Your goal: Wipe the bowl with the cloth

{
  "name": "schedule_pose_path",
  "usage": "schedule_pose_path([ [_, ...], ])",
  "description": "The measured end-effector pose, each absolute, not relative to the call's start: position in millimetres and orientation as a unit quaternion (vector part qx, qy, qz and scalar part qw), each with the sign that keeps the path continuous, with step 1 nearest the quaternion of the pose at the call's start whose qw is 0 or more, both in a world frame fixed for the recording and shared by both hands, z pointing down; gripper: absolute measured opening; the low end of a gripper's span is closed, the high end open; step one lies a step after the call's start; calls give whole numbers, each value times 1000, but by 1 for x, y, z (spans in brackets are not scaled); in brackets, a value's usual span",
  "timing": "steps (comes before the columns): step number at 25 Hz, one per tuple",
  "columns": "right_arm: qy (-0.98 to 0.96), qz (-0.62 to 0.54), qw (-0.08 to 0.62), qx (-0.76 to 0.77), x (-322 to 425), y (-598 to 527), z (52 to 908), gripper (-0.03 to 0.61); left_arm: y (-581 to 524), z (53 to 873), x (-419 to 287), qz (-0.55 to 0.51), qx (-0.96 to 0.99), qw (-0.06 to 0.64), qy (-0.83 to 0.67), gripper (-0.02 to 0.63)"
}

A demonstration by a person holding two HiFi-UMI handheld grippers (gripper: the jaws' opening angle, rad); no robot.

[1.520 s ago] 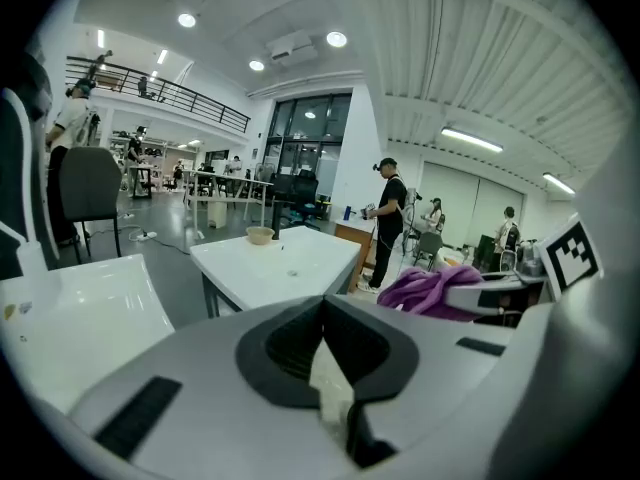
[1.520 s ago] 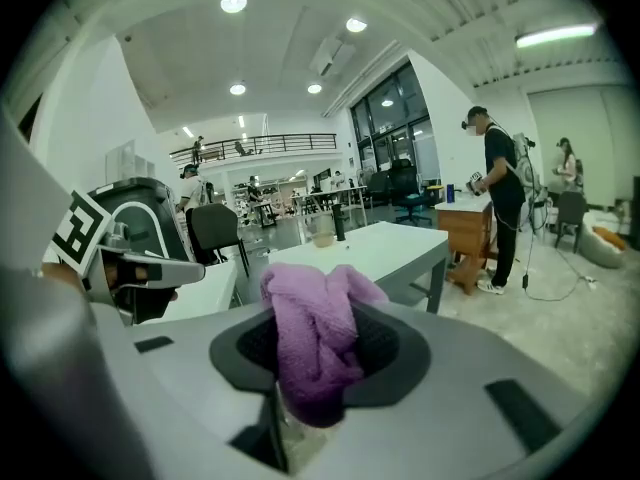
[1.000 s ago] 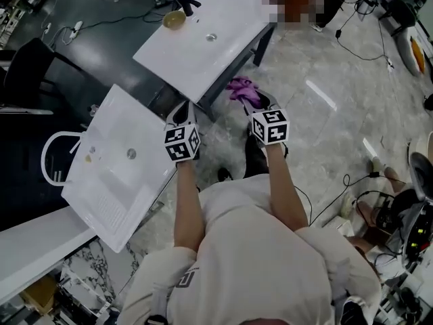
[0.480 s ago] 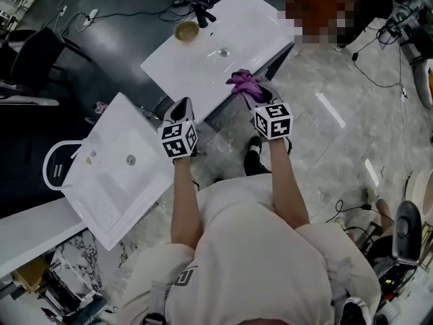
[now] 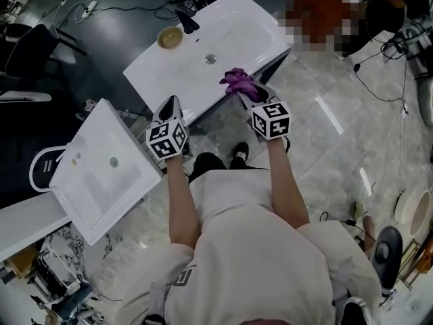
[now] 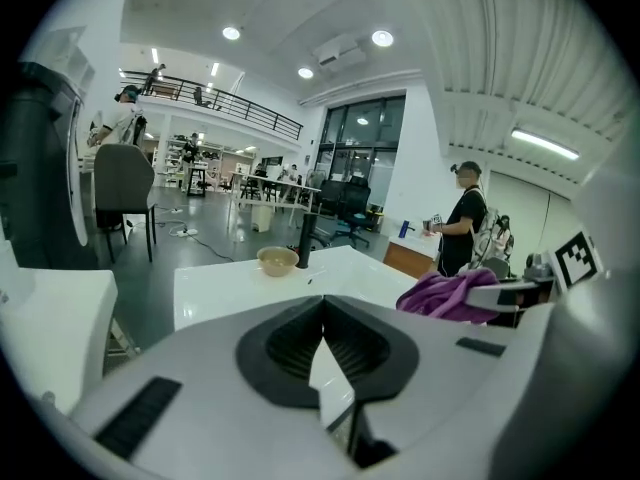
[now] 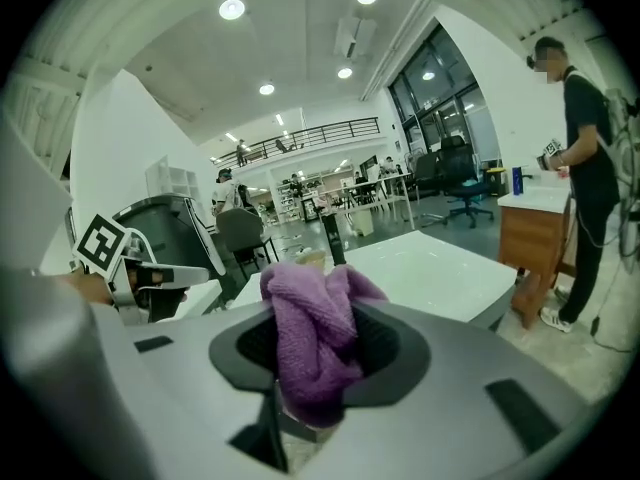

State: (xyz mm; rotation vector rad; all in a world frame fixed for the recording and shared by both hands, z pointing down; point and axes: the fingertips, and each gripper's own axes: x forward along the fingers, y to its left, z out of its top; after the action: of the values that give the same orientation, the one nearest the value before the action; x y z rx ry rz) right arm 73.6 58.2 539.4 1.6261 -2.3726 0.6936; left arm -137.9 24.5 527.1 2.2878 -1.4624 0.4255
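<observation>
We wear a pale beige short-sleeved shirt (image 5: 250, 249), dark trousers (image 5: 206, 162) at twelve o'clock of it, and a dark shoe (image 5: 238, 156). Our left gripper (image 6: 322, 308) and right gripper (image 7: 315, 348) are light grey shells with black ribbed pads (image 6: 355, 348); each carries a cube (image 5: 166, 139) of black-and-white square markers.

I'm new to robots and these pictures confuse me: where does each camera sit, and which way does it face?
Head view: on the person's head, facing steeply down; shows the white table, both forearms, left gripper, right gripper.
Left gripper view: on the left gripper, facing along its shut, empty jaws toward the bowl.
Right gripper view: on the right gripper, facing along jaws clamped on the purple cloth.
Shared: head and left gripper views both show bowl and cloth.
</observation>
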Motion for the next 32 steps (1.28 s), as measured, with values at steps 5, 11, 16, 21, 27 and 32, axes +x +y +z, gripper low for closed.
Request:
schedule_pose_path([
  [5,-802,250,94,535,94,51,551,129,26,532,-129,155,802,206,-539,8],
  [11,-808,259,88,522,97,28,554,129,11,534,-138,154,784,216,-561,8],
  [16,-827,247,99,495,92,5,554,129,-12,536,-139,135,773,232,-574,8],
  [21,-848,233,107,465,85,-24,548,129,-38,539,-138,131,765,242,-582,8],
  [27,-873,211,126,422,59,-64,541,129,-78,539,-152,114,752,249,-600,8],
  [32,-896,179,138,383,36,-96,532,129,-109,535,-161,106,750,247,-605,8],
])
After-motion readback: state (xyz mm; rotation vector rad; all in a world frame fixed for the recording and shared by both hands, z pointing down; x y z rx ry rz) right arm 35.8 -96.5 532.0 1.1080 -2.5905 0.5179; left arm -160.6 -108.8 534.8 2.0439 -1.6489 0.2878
